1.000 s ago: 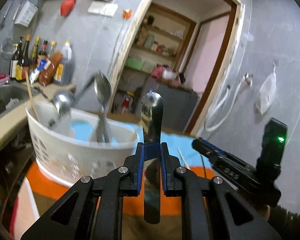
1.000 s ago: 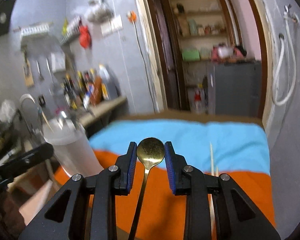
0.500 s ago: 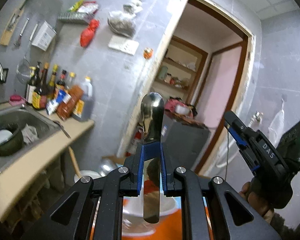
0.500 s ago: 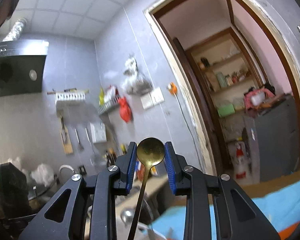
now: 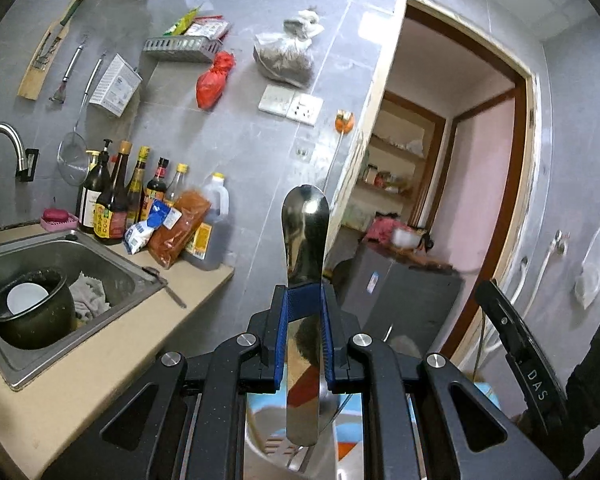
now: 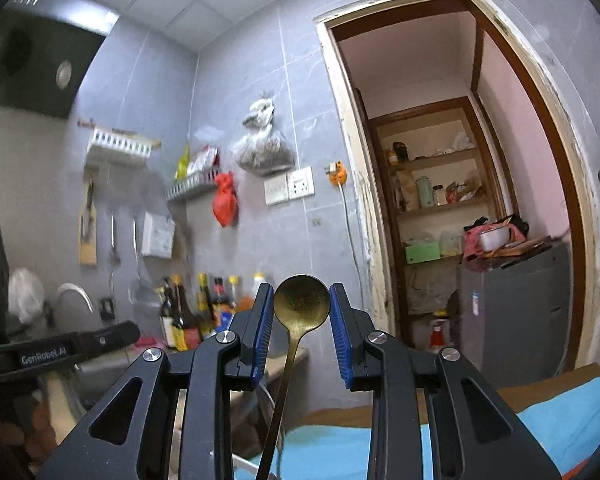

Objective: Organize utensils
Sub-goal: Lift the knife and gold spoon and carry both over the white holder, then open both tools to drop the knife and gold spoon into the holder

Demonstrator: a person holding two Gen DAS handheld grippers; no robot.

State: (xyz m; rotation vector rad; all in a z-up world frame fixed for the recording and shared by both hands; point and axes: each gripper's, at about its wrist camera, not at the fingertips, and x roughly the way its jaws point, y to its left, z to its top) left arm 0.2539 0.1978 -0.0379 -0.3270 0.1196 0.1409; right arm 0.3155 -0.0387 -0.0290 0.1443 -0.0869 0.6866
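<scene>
Left gripper (image 5: pixel 303 336): we've got it clamped on a steel utensil handle (image 5: pixel 305 264), blade end up, broad and shiny.
Right gripper (image 6: pixel 300 330): a brass spoon (image 6: pixel 300 304) sits bowl-up between the pads; we can't tell whether they pinch it.
Holder: a white utensil caddy (image 5: pixel 268 446) peeks out just below the left gripper, over the blue-and-orange cloth (image 6: pixel 560 416).
Progress: we judge both pieces lifted but not yet dropped in; placing them is what's left.
Writing near: "GenRobot.AI" on the left tool's body (image 6: pixel 44 358), "DAS" on the right one's (image 5: pixel 536 384).
Writing far: sauce bottles (image 5: pixel 108 200) by the sink (image 5: pixel 60 256), labels unreadable.
</scene>
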